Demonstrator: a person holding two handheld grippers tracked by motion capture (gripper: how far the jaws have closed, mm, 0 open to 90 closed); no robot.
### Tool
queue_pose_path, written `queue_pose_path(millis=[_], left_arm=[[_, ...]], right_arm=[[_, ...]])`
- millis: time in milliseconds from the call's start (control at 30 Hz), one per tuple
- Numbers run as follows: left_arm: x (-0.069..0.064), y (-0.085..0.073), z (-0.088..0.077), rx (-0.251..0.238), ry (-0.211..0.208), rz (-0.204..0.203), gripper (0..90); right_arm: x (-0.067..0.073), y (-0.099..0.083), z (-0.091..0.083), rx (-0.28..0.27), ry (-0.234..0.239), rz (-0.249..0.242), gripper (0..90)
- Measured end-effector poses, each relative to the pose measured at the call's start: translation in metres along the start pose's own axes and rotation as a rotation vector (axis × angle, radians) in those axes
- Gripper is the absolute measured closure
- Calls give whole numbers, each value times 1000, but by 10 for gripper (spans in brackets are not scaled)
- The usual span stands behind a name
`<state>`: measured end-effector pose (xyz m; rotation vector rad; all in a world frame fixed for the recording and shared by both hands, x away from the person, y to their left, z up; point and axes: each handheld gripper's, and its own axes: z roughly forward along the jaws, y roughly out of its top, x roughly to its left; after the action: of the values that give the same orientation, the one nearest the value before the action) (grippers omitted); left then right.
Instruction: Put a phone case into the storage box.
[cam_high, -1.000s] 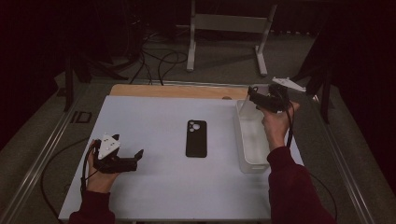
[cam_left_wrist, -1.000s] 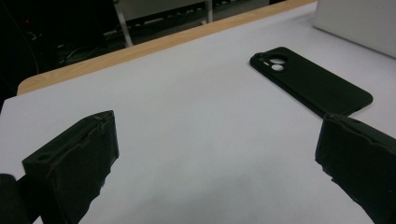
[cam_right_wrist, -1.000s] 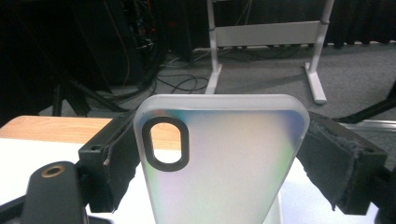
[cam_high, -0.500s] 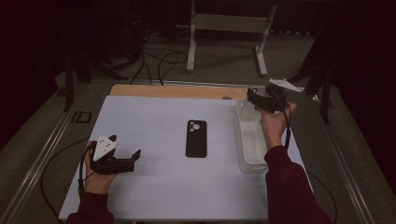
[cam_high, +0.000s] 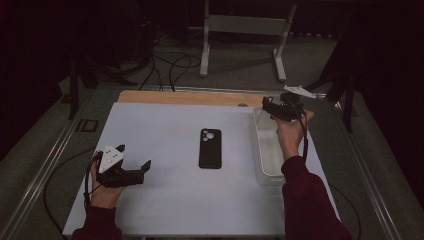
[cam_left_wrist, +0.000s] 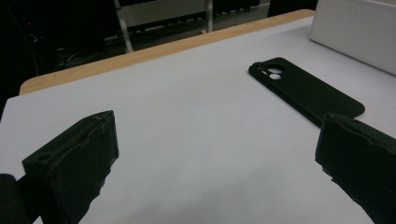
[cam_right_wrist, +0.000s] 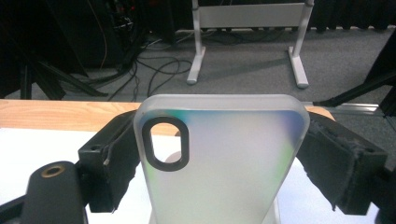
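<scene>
Right gripper (cam_high: 270, 106) held up over the far end of the clear bin (cam_high: 264, 150), at the worktop's (cam_high: 165, 125) right side. Its fingers (cam_right_wrist: 112, 161) are clamped on a frosted translucent phone case (cam_right_wrist: 224, 158): in the right gripper view the case stands upright between the pads, each long edge pressed by a pad, the black-rimmed camera cutout at its upper left. The case's bottom end runs out of that view, so whether it touches the bin I cannot tell. The person's right hand (cam_high: 289, 131) wraps the gripper body, a dark red sleeve (cam_high: 305, 200) trailing back past the bin's near end.

Black phone case (cam_high: 210, 148) lies flat on the worktop, left of the bin and apart from it, camera openings at its far end. Nothing touches it.

Left gripper (cam_high: 146, 166) sits low over the worktop, well left of the bin and left of the black case, pointing toward that case. Its fingers (cam_left_wrist: 79, 158) stand wide apart with bare white surface between them. In the left gripper view the black phone case lies beyond the right-hand finger, clear of it, and a corner of the bin shows at upper right.

Beyond the bin, a wooden strip (cam_high: 190, 97) edges the worktop's far side; past it, a grey floor with cables (cam_high: 172, 65) and a white stand (cam_high: 245, 30).
</scene>
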<state>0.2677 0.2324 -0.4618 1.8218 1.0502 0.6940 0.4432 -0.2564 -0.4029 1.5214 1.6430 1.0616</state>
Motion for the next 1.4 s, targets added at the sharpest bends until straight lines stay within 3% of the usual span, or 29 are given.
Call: queue_pose_path(millis=[500,1133,1400], left_arm=[[0,0,-1,-8,-4,-13,0],[-1,1,-2,-12,-11,-18,0],[-1,0,-1,-11,-13,-17,0]], right_arm=[[6,-7,13,37,-16,-9,168],[3,-20,20,99,-54,3,168],[4,-19,25,100,-58,-5,168]])
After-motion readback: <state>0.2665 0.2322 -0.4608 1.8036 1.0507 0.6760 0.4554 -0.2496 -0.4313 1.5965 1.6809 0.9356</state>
